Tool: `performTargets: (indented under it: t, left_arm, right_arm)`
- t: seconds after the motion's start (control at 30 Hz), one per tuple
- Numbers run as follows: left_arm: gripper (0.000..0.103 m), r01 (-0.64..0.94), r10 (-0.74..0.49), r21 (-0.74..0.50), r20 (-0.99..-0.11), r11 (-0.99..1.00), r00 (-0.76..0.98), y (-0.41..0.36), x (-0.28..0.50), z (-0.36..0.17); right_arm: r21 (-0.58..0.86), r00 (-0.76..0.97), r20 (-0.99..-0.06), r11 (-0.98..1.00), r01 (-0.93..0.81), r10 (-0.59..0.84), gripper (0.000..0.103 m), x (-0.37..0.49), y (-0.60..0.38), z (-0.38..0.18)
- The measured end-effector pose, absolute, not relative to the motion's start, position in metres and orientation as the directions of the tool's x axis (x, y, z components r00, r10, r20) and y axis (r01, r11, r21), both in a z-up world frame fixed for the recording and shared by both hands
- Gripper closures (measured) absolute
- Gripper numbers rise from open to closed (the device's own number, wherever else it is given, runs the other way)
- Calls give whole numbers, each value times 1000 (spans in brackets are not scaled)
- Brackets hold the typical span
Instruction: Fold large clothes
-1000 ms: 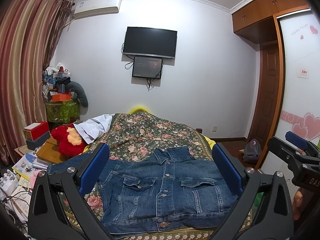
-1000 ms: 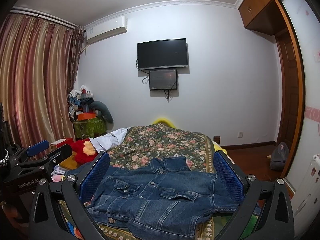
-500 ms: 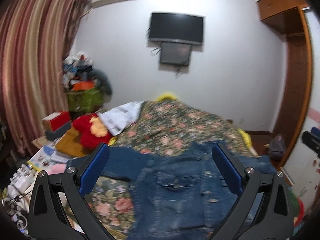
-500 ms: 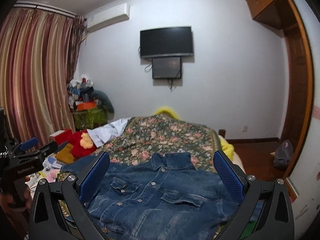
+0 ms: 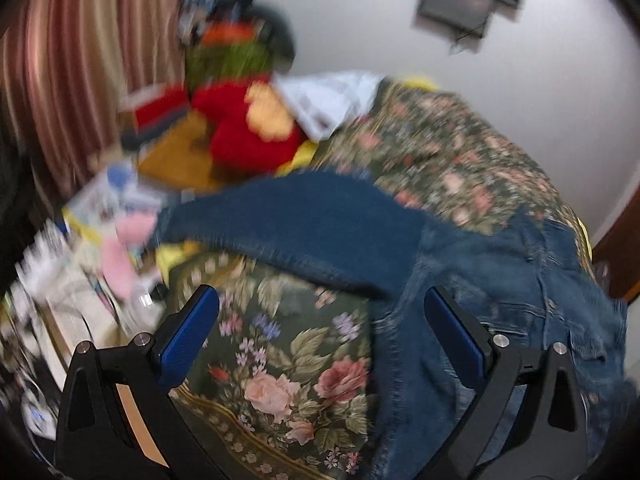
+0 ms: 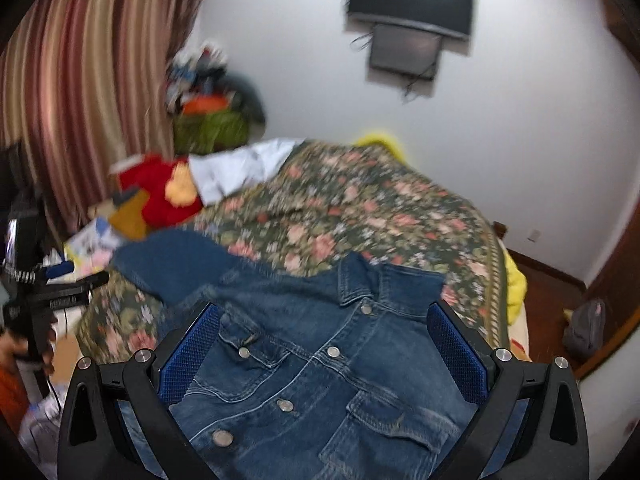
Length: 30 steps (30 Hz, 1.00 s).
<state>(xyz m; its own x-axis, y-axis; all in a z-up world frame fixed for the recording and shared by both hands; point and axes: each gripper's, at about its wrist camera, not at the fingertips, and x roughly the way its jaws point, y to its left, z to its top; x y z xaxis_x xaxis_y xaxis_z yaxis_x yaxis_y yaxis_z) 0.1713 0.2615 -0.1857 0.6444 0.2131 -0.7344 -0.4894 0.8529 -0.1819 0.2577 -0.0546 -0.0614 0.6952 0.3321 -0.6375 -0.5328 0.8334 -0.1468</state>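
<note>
A blue denim jacket [image 6: 320,360] lies front up and buttoned on the floral bedspread [image 6: 360,208]. Its collar points to the far wall. Its left sleeve [image 5: 304,224] stretches out to the bed's left edge. My left gripper [image 5: 320,332] is open and empty above the bedspread, just below that sleeve and left of the jacket body [image 5: 500,320]. My right gripper [image 6: 324,344] is open and empty above the jacket's chest. The left gripper also shows in the right wrist view [image 6: 60,292] at the far left. Both views are motion blurred.
A red and yellow plush toy [image 5: 248,128] and a white garment [image 5: 332,96] lie at the bed's far left. Books, boxes and clutter [image 5: 100,240] crowd the floor left of the bed. A striped curtain [image 6: 80,80] hangs on the left. A TV [image 6: 408,0] is on the far wall.
Both grippers have tilted down and moved closer to the bed. The left one has swung left toward the jacket's left sleeve. The right one is now over the jacket's chest. The jacket has not moved.
</note>
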Motion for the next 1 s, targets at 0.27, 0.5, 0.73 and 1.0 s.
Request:
performTargets:
  t: [0.27, 0.5, 0.73, 1.0]
  left_arm:
    - [0, -539, 22, -362, -815, 761, 578, 314, 197, -241]
    - [12, -564, -52, -456, -806, 689, 589, 341, 223, -255]
    - [38, -619, -35, -470, -813, 629, 581, 374, 247, -263]
    - [78, -640, 130, -342, -810, 688, 572, 377, 259, -249]
  right_arm:
    - [-71, 489, -823, 802, -593, 289, 0, 335, -7, -116]
    - [37, 247, -941, 794, -607, 233, 0, 386, 39, -191]
    - [70, 116, -975, 759, -647, 189, 0, 402, 78, -246]
    - [76, 53, -987, 731, -678, 152, 0, 396, 97, -291]
